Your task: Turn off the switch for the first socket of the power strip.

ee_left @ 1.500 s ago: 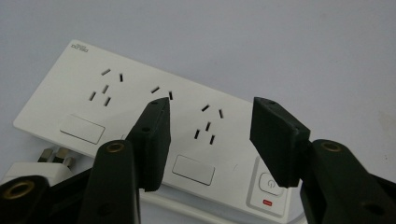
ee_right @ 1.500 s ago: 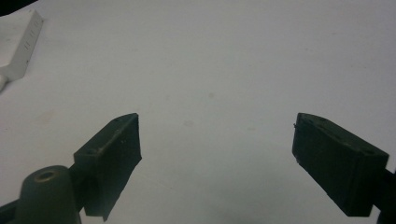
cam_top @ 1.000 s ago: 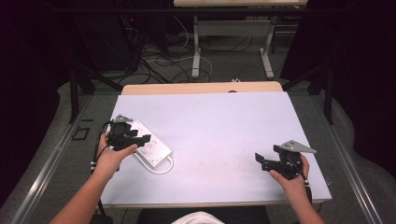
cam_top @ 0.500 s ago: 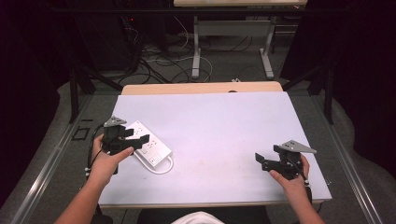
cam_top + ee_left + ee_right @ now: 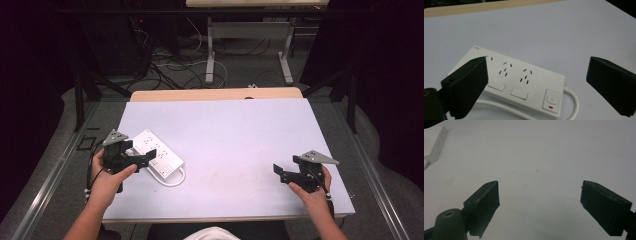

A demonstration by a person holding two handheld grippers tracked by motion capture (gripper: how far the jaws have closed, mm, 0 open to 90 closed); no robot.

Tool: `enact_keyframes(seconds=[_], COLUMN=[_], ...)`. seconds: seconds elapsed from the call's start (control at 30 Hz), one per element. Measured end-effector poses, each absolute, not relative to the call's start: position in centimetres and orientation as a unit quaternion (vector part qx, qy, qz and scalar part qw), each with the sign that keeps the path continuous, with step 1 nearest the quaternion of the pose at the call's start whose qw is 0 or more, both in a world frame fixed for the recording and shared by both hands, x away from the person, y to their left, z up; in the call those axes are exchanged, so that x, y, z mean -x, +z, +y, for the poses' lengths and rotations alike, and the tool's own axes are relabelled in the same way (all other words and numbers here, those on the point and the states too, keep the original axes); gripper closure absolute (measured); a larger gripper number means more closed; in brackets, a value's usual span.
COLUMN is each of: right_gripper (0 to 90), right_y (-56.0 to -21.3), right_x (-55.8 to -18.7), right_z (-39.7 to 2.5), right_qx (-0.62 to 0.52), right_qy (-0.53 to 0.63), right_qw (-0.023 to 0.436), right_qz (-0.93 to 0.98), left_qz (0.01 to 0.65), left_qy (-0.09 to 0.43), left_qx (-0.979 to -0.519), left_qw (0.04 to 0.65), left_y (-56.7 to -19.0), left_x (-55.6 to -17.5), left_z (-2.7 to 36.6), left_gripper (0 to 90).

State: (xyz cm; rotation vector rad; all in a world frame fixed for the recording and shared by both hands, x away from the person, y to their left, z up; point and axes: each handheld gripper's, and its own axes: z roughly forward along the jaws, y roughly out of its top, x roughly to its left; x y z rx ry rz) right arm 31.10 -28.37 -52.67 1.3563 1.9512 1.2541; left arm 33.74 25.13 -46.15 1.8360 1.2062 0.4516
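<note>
At lower left of the high view, the left gripper [image 5: 145,157] hangs over the white power strip [image 5: 159,155], jaws spread wide and clamped on nothing. At lower right, the right gripper [image 5: 278,171] rests over the bare table [image 5: 235,135], jaws likewise apart. Step in hand: approach to the strip. The next move likely calls for lowering the left jaws astride its body [image 5: 524,82] before closing, clear of the looped cord [image 5: 571,100].

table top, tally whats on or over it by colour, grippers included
white: 1, the power strip with its cable, lying on the table
black: 2, the left gripper over the strip's near end, and the right gripper over bare table, both with jaws apart
total: 3
</note>
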Motion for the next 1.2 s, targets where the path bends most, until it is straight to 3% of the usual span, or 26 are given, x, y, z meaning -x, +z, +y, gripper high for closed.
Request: enact_keyframes(seconds=[0.43, 1.2], right_gripper=[14.7, 14.6], right_y=[-52.7, -52.8], right_x=[-31.1, -31.2], right_z=[-28.4, -28.4], right_qx=[-0.493, -0.493], right_qy=[0.456, 0.452], right_qw=[0.226, 0.226], right_qz=[0.706, 0.708], left_qz=[0.486, 0.523], left_qy=[0.205, 0.182], left_qx=[-0.716, -0.7], left_qw=[0.457, 0.45], left_y=[-47.1, -51.4], left_x=[-32.4, -31.4], left_z=[27.5, 29.7], left_gripper=[0.1, 0.2])
